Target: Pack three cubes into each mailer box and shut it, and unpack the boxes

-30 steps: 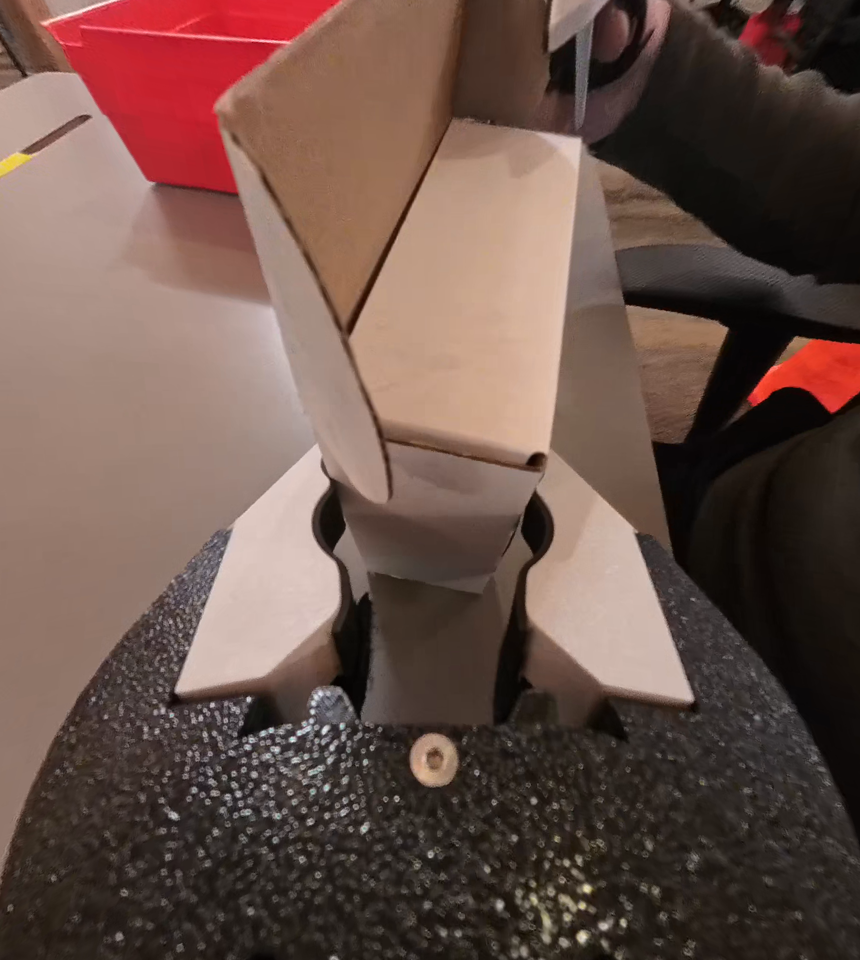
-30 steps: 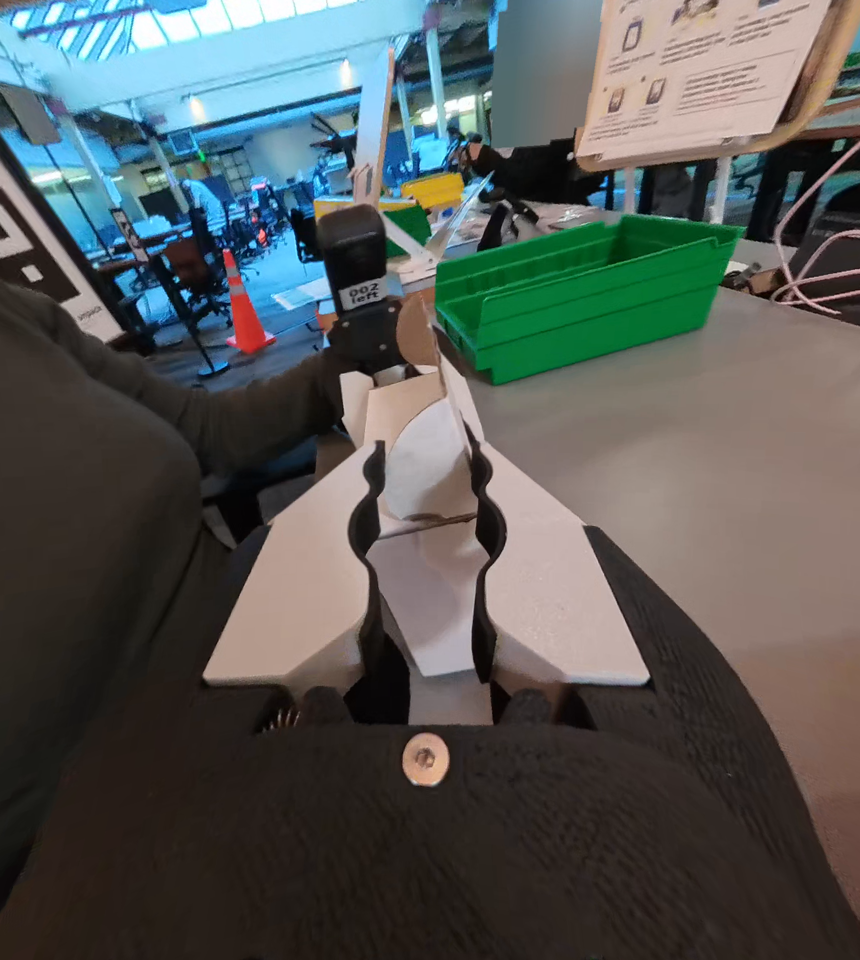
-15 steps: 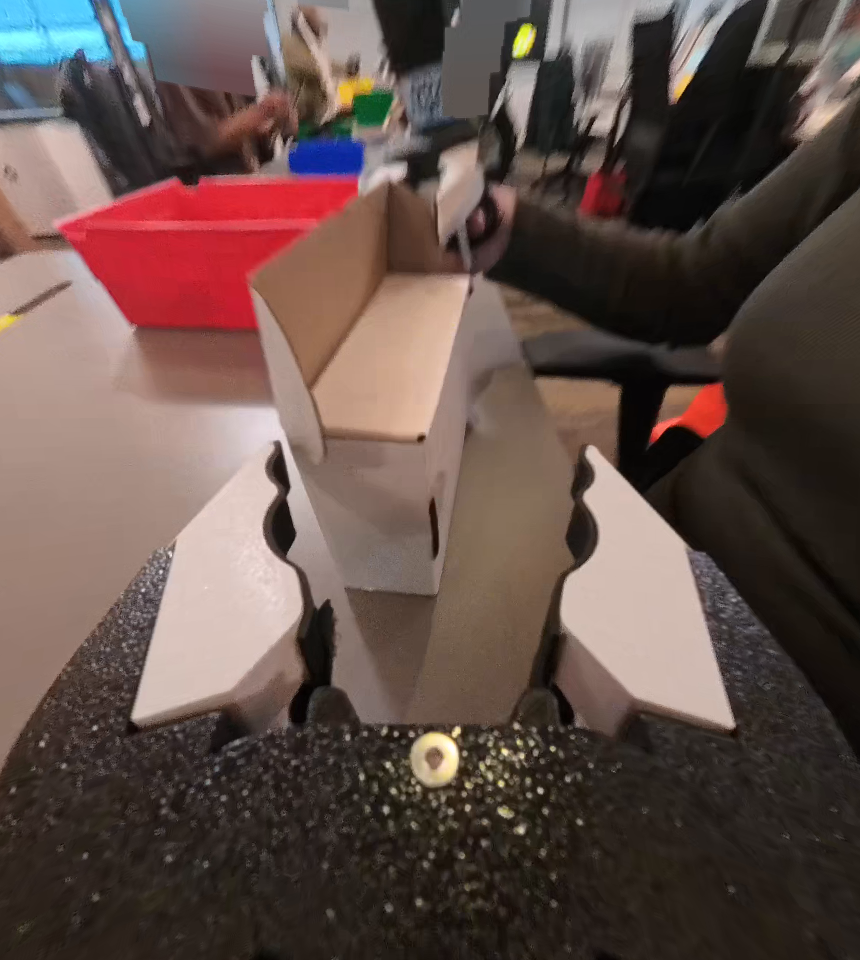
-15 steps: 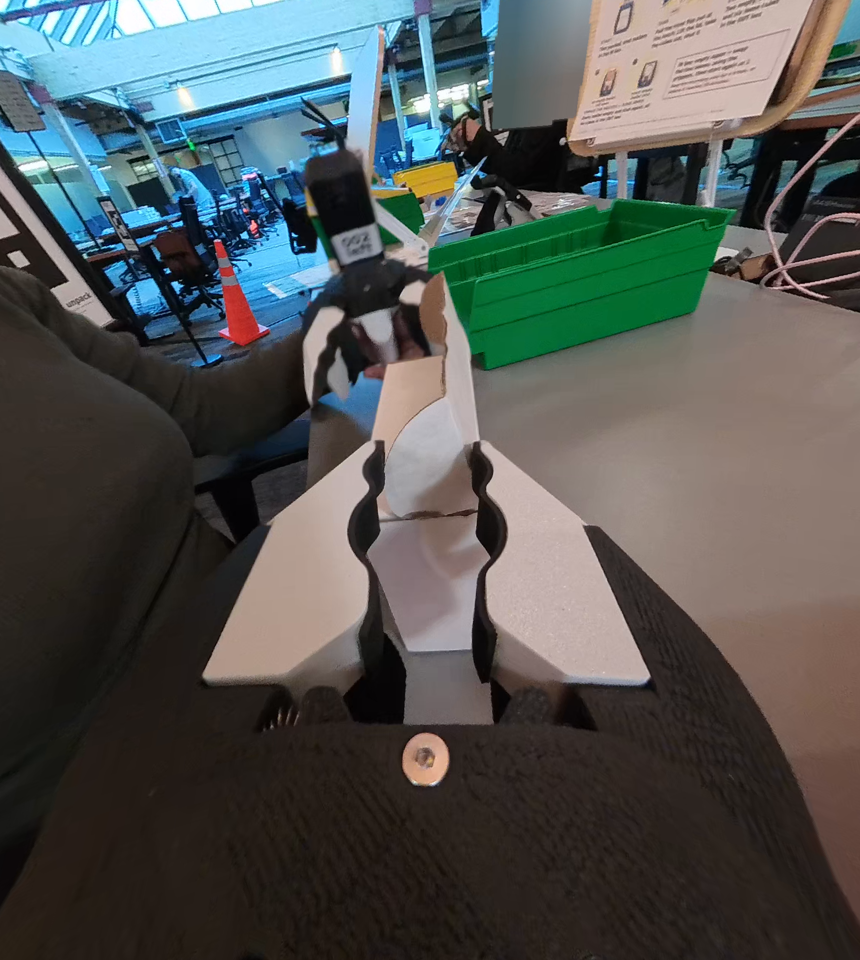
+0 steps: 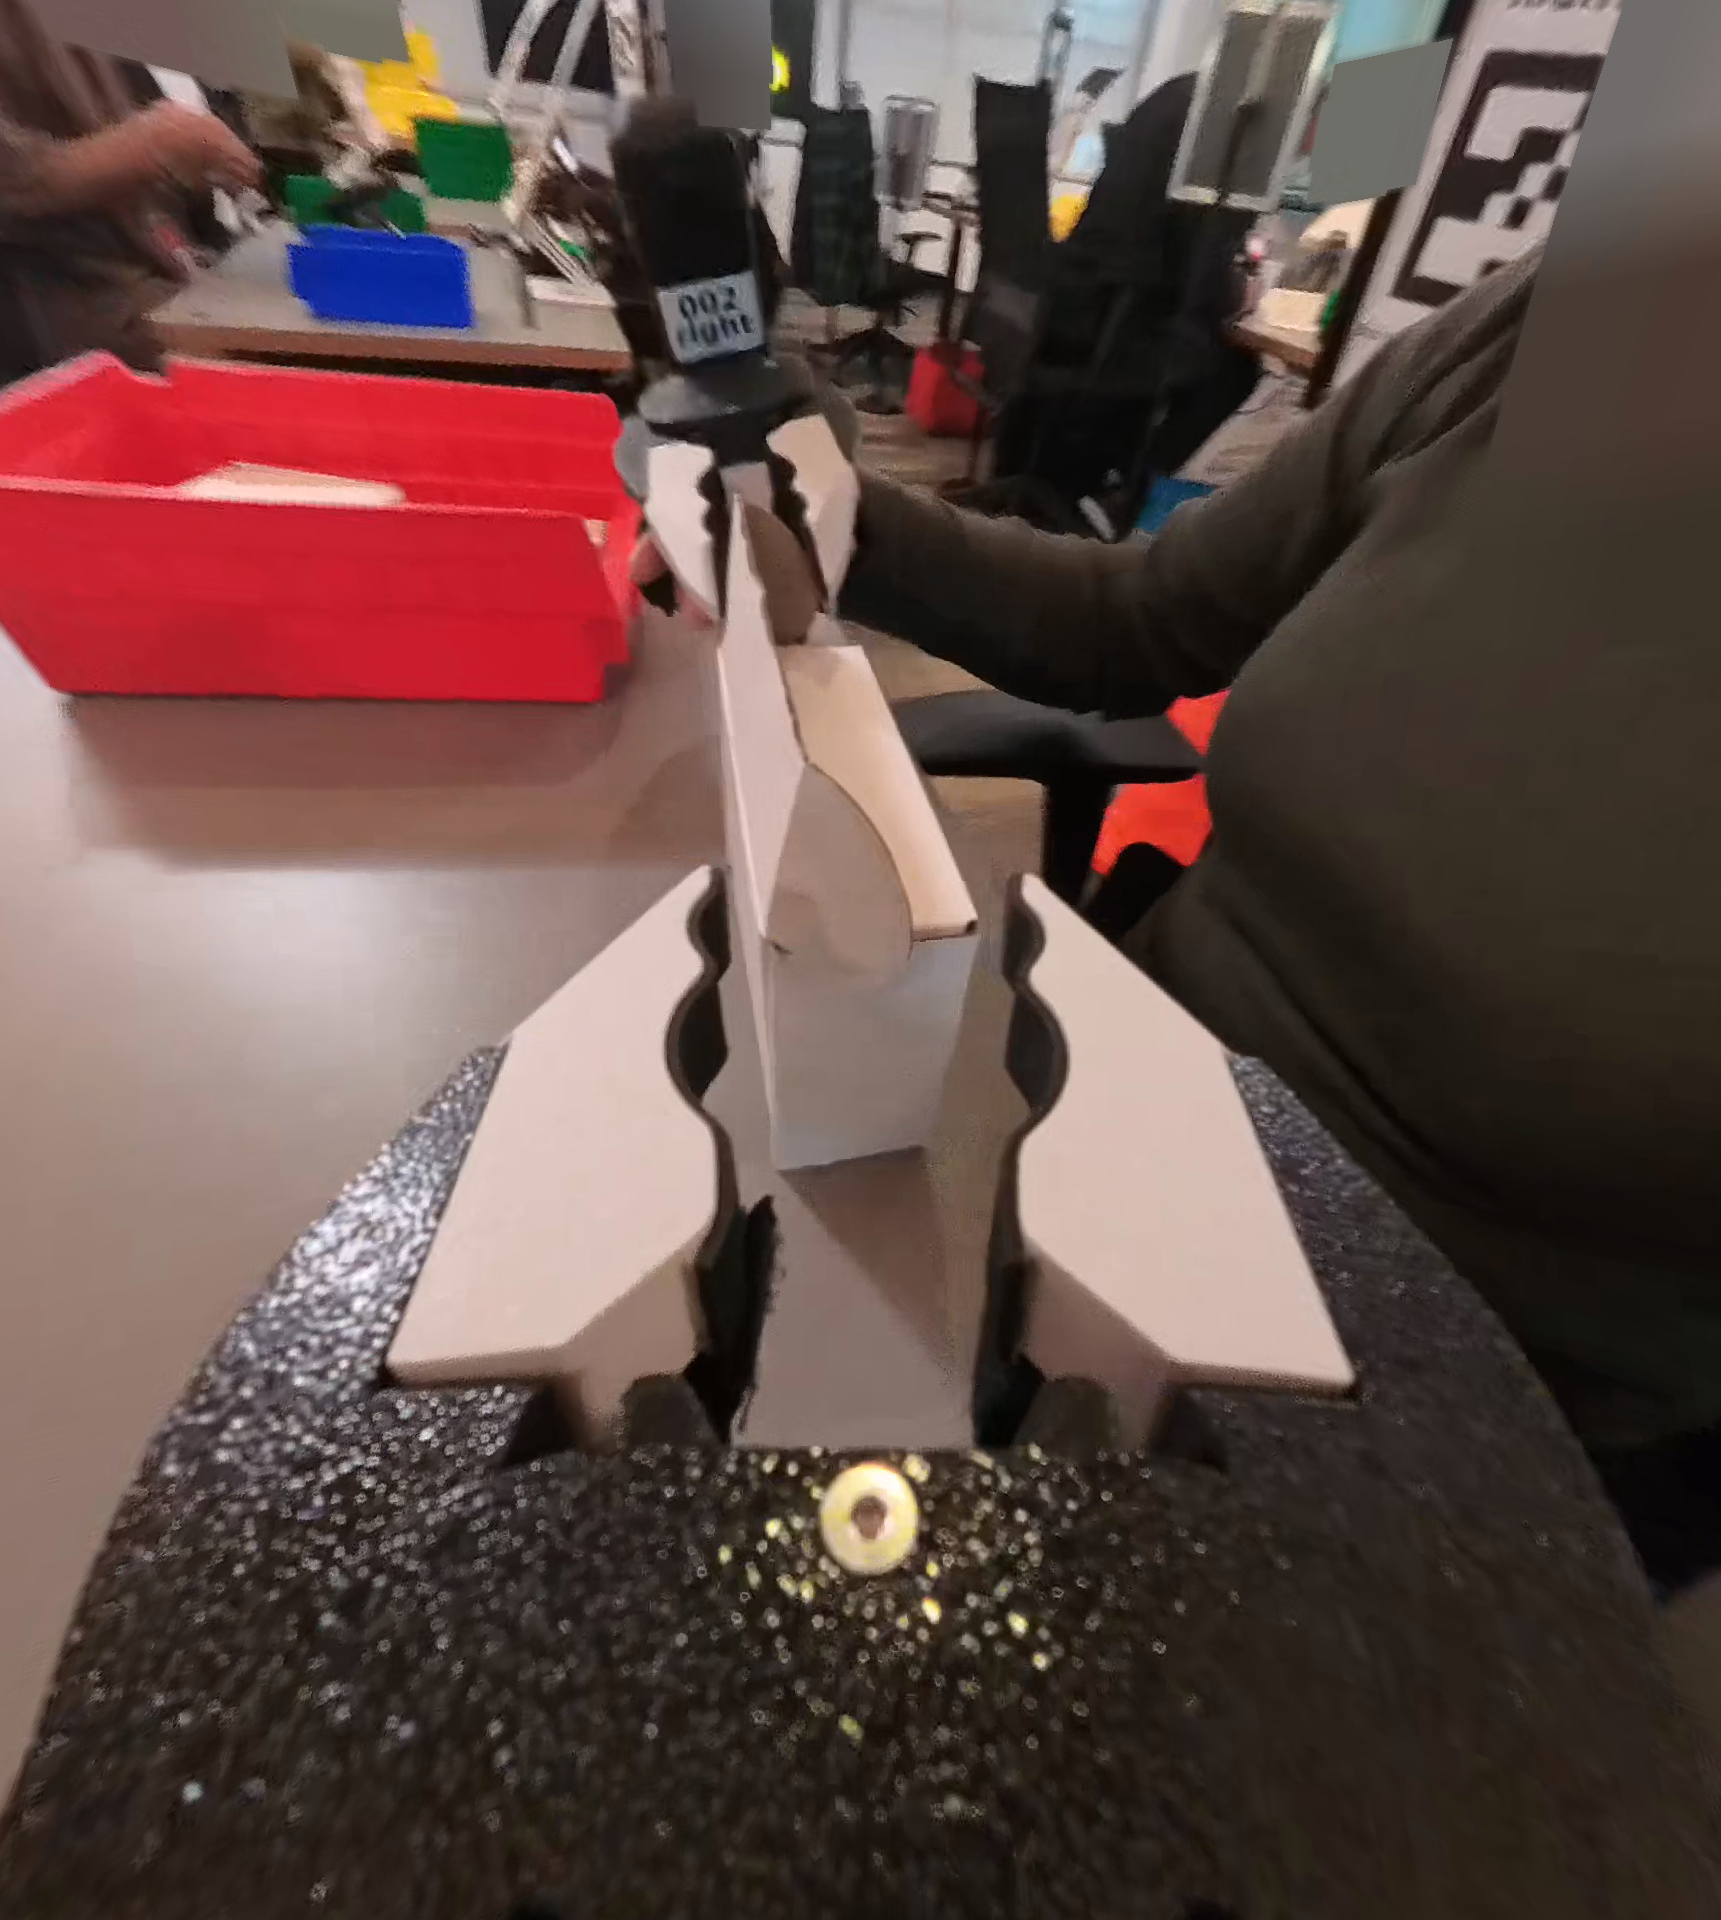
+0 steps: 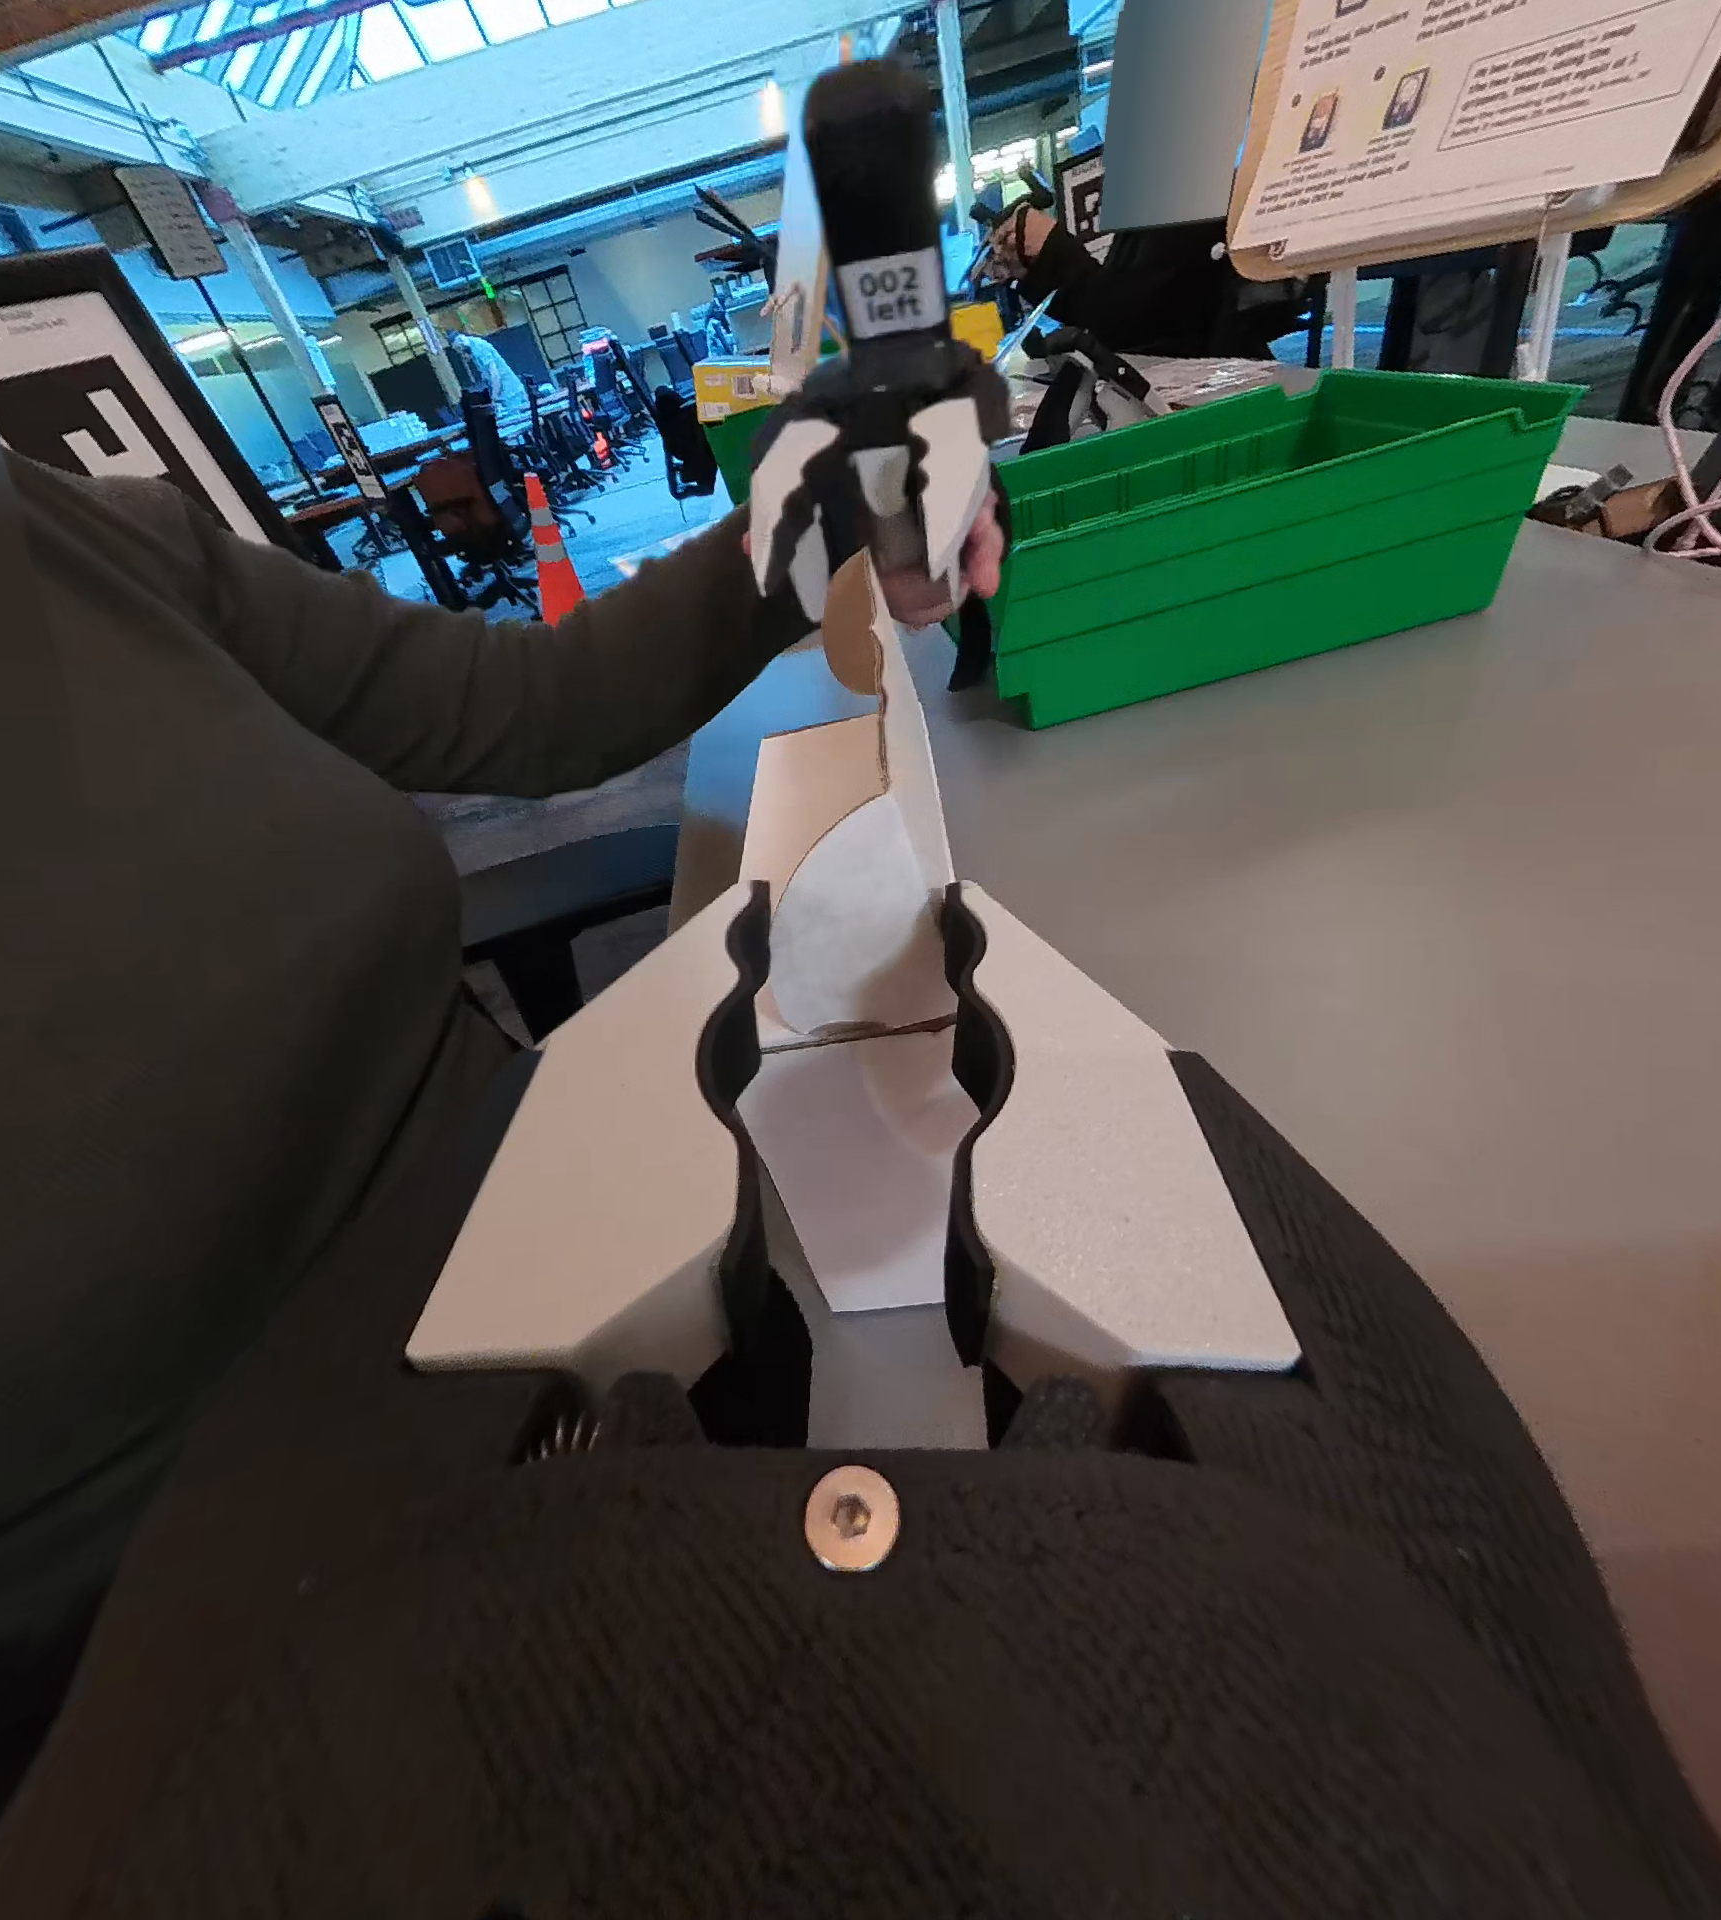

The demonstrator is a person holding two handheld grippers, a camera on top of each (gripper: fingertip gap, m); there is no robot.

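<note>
**Box held between two tongs above tabletop**

Box [image 5: 840, 831], white outside w/ brown cardboard inside, hangs in mid-air between both tongs, lid partly open, rounded side flap showing. Right tongs [image 6: 856, 935] are clamped on one end of it, pads pressing both sides. Left tongs [image 5: 861, 935] sit around the opposite end, apart: left pad at the box wall, visible gap btwn right pad and box, so no grip there. Tabletop [image 5: 212, 987] is grey. Red bin [image 5: 264, 561] stands on it beyond the box in left view; green bin [image 6: 1251, 540] in right view. Person's dark sleeves reach to both tools.
</note>
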